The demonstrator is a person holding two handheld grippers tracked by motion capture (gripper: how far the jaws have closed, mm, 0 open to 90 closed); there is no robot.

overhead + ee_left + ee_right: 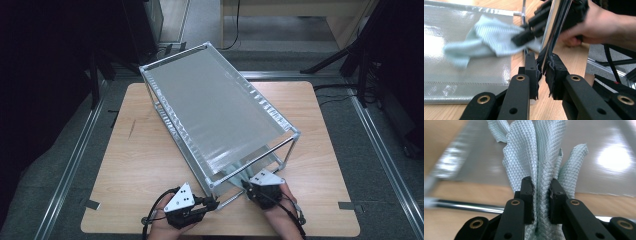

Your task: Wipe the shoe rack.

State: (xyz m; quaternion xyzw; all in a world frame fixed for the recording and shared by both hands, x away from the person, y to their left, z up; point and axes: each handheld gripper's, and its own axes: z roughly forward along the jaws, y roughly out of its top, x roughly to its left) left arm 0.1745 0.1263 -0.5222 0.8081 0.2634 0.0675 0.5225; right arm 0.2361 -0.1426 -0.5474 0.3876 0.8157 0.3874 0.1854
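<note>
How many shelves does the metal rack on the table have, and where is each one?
2. The upper shelf forms the top of the rack. The lower shelf lies just above the table, where the cloth wipes it. None looks hidden.

1. Left gripper: at the near edge of the scene, left of centre, lying low and pointing right. Its fingers are clamped together on a thin upright metal post of the rack, pads pressed to either side of it.
2. Left hand: enters from the near edge, wrapped round the gripper body from behind; a grey three-cornered plate sits on top.
3. Right gripper: near edge, right of centre, pointing left and away. Its fingers are pinched on a bunched pale green cloth, which fills the gap between the pads.
4. Right hand: grips the body from the near side, forearm running to the near edge, cable trailing along it.
</note>
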